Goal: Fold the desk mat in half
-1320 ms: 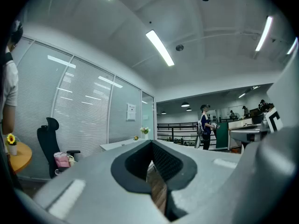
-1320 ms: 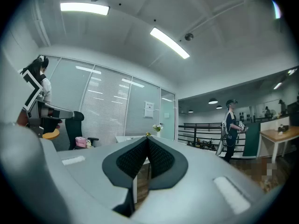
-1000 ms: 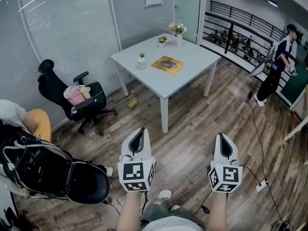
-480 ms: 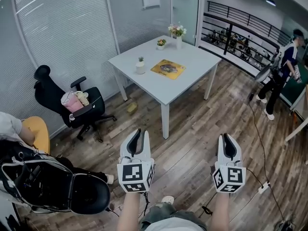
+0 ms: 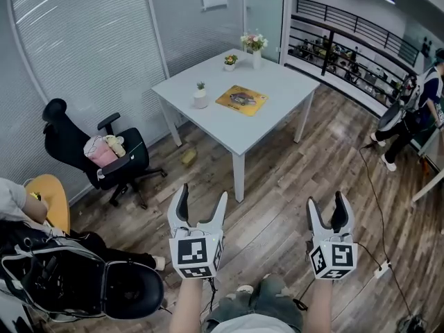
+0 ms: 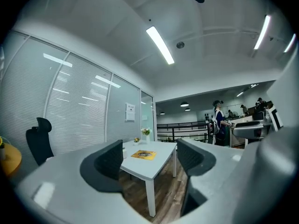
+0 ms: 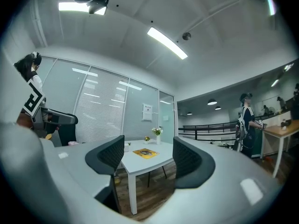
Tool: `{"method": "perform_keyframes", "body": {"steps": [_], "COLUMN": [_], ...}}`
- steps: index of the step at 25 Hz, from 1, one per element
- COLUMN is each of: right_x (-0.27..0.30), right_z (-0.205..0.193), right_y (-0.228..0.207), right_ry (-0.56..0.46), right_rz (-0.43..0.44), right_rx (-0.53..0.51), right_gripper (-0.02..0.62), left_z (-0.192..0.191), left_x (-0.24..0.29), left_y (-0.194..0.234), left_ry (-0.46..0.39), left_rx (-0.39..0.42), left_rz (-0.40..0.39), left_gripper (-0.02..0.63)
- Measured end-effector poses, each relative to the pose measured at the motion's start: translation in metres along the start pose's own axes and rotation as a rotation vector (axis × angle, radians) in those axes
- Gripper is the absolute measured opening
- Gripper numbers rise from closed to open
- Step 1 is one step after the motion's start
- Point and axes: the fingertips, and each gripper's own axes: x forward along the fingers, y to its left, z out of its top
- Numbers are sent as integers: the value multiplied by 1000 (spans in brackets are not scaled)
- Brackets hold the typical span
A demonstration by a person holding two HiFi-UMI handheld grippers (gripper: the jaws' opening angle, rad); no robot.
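1. We stand on a wood floor point(image 5: 277, 207) in an office, looking down at a white table point(image 5: 277, 127) that is well apart from us. Neither hand-held gripper is near it.
2. The left hand-held gripper point(image 5: 202, 196) and the right hand-held gripper point(image 5: 326, 201) are held low in front of us, side by side. Both have just been released. Their dark jaws now stand spread apart, and both gripper views show only the far table in the gap, so they grasp nothing.
3. The desk mat point(image 5: 241, 99), yellow-orange, lies flat and unfolded near the middle of the table. It sits between a small potted plant point(image 5: 200, 96) and the table's right edge. A vase of flowers point(image 5: 255, 47) stands at the far corner.
4. We judge this to be preparation: the jaws are ready to take an edge of the mat, but the fold has not begun. We would first have to walk up to the table.
5. Compared with a second ago, the biggest difference is the jaws. Then each pair was pressed together into a single point; now each forms an open fork.
6. Smaller differences: the black office chair point(image 5: 104, 155) and the table sit slightly further left in the head view, so our head has turned a little. A person point(image 5: 420, 113) by the railing has moved toward the right edge of the view.
7. The mat, plant and vase have not moved on the table.
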Motion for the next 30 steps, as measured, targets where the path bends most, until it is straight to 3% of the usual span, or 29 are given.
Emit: {"method": "perform_keyframes", "body": {"steps": [10, 30], "right_x": [55, 267], "right_z": [-21, -8], "right_y": [-29, -154], "right_ry": [36, 6], "right_rz": [14, 196], "right_rx": [10, -3], "right_gripper": [344, 339], "left_z": [-21, 2], "left_x": [55, 257], "left_y": [-4, -53], "left_ry": [45, 32], "left_rx": [6, 15], "left_rz": [16, 168], "left_gripper": [351, 351]}}
